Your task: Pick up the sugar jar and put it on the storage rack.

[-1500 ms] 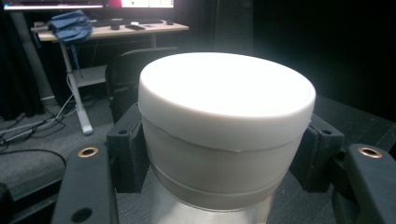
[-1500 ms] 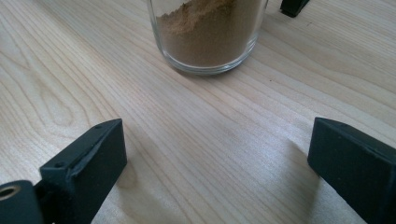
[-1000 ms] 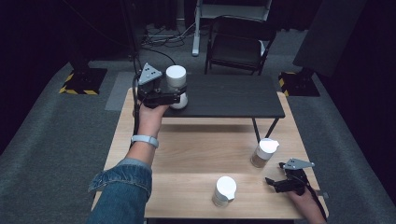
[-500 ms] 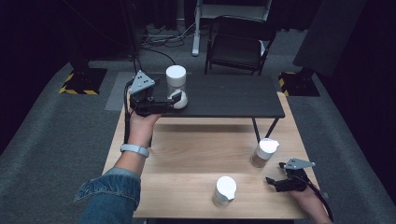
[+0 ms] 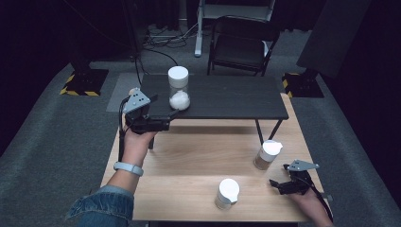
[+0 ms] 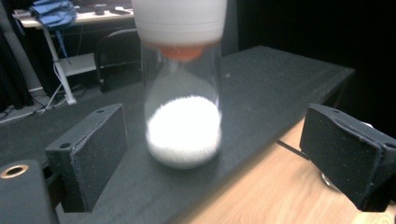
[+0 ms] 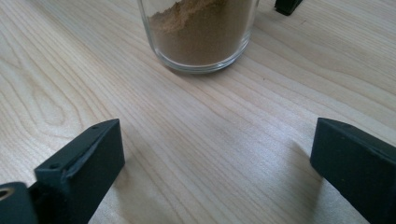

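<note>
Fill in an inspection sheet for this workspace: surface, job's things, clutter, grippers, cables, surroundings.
Surface: light wood table with a black shelf raised at its far side.
Job's things: white-powder jar upright on the shelf; brown-powder jar and third jar upright on the table, all white-capped.
Clutter: nothing seen.
Grippers: left gripper open, apart from the white-powder jar ahead of it; right gripper open over bare wood, its jaws just opened wider, nothing between them.
Cables: loose leads on the floor beyond the shelf.
Surroundings: grey carpet, black chair, dark room.
</note>
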